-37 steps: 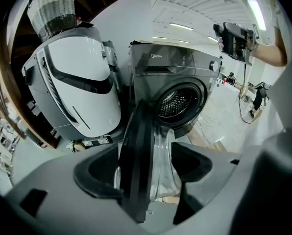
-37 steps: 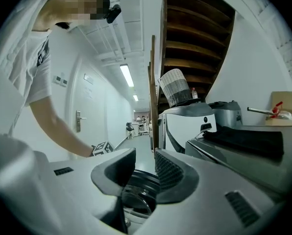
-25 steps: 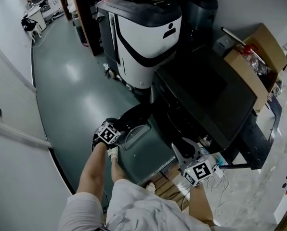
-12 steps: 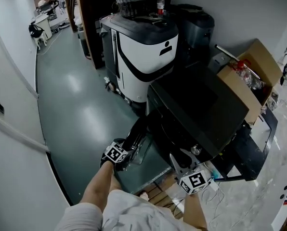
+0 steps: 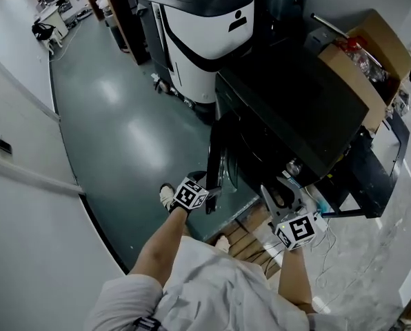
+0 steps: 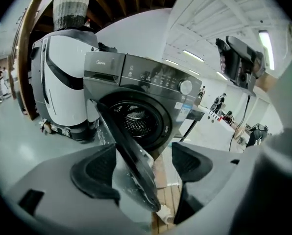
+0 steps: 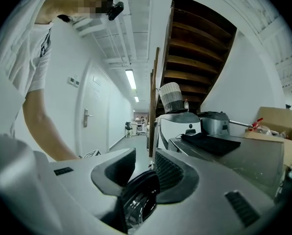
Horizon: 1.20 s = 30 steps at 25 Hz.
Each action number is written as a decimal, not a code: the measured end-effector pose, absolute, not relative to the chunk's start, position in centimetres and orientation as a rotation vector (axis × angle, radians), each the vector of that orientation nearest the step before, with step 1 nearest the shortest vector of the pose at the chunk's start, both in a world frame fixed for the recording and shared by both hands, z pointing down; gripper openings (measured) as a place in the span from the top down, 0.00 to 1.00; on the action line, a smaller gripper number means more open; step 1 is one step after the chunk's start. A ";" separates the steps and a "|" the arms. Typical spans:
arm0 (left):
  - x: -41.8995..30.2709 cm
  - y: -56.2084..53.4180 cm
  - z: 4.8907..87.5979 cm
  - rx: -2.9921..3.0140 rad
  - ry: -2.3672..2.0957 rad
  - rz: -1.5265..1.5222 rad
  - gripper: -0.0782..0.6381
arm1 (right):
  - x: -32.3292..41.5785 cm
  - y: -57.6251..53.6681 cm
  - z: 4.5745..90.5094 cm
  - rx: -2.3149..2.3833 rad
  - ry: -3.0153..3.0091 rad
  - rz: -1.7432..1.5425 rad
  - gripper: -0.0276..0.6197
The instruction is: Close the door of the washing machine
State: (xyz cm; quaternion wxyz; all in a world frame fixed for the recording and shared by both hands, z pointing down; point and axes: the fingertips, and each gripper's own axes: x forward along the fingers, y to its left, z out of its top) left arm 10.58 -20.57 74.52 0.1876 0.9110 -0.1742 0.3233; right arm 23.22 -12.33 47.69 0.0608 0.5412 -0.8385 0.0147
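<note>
Door (image 5: 214, 154) of the dark grey washing machine (image 5: 288, 109) is a round disc, glossy black rim around a bulging clear glass bowl, and it stands upright and half open, hinged at the left of the drum mouth with its free edge swung out toward me. My left gripper (image 6: 145, 155) has its fingers (image 6: 94, 173) spread wide on either side of that rim, not clamped on it. My right gripper (image 7: 145, 160) hovers beside the machine's front, fingers only slightly apart, empty.
</note>
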 end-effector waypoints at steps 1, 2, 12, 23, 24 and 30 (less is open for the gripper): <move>11.0 -20.1 74.3 2.567 -0.474 0.882 0.40 | 23.4 -12.1 47.7 1.647 -2.533 0.046 0.74; 11.5 -19.8 74.2 2.575 -0.453 0.862 0.40 | 23.5 -11.9 47.8 1.659 -2.530 0.047 0.74; 17.7 -14.4 74.7 2.720 -0.197 0.888 0.40 | 26.1 -9.5 48.4 1.775 -2.454 0.067 0.74; 19.7 -16.6 73.3 2.788 -0.310 0.696 0.39 | 28.7 -8.6 50.2 1.836 -2.376 0.123 0.74; 18.8 -17.3 73.2 2.789 -0.357 0.693 0.39 | 28.6 -9.0 50.2 1.834 -2.380 0.122 0.74; 12.7 -20.4 73.9 2.751 -0.504 0.768 0.39 | 25.9 -11.1 49.4 1.762 -2.446 0.088 0.74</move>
